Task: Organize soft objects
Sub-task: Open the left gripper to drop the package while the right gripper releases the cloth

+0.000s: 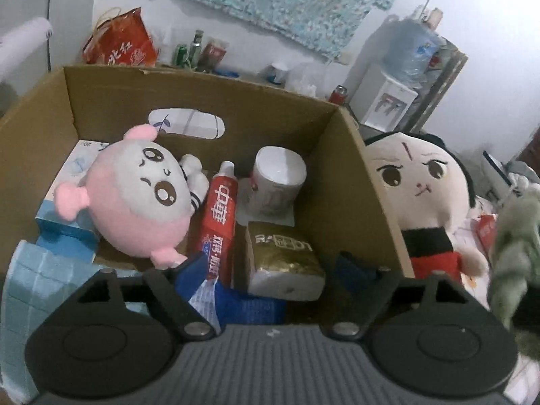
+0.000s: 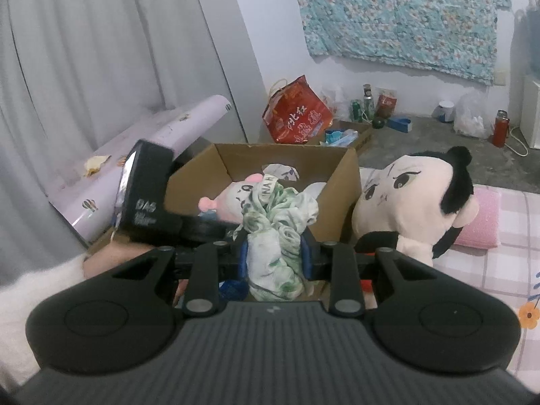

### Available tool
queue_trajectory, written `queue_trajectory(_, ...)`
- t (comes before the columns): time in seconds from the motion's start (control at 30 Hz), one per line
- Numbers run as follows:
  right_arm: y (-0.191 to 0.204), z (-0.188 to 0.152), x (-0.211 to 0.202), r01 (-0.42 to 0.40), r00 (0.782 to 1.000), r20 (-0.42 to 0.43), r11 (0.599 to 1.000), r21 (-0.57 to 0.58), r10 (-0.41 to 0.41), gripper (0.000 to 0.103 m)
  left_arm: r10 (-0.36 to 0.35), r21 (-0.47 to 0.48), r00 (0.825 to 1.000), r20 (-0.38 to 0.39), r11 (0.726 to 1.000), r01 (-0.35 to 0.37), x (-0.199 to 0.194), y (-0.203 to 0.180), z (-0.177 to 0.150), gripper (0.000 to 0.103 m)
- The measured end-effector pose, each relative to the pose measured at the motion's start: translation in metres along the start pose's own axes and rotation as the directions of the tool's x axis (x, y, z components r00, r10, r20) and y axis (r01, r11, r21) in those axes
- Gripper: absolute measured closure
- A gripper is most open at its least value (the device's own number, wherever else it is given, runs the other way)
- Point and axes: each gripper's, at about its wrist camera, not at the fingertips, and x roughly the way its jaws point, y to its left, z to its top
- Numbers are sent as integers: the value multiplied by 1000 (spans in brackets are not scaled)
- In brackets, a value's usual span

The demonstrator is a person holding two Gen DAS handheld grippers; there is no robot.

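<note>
A cardboard box (image 1: 368, 202) fills the centre of the left view, with a black-haired doll (image 1: 422, 195) right of it on the bed (image 2: 489, 270). Inside the box lie a pink plush (image 1: 141, 195), a toothpaste box (image 1: 219, 222) and a tissue pack (image 1: 283, 256). The left gripper (image 1: 273, 270) stands apart, empty, at lower centre. The right gripper (image 2: 275, 256) is clamped on a bunched cloth (image 2: 276, 236), centre of its view.

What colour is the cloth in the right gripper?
White cloth with green print, clearest in the right wrist view.
</note>
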Motion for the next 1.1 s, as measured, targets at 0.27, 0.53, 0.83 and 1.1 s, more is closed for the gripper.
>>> queue_trajectory(0.27,4,-2,-7,-4,1000,9,1000,-14,4,75,4,11,994,-105,1000,-3,24,-2,1,81)
queue_trajectory(0.53,7,1,-5,0,1000,-10,1000,-29,-1,75,77,70,994,-84,995,-71,9,-13,7,71)
queue_trajectory(0.83,50,13,13,-44,993,-116,977,-211,20,75,199,182,969,145,958,-223,-113,-17,-15,69)
queue_trajectory(1.1,130,9,54,-175,955,-292,880,-441,44,75,237,76,937,255,962,-264,-203,20,-50,68)
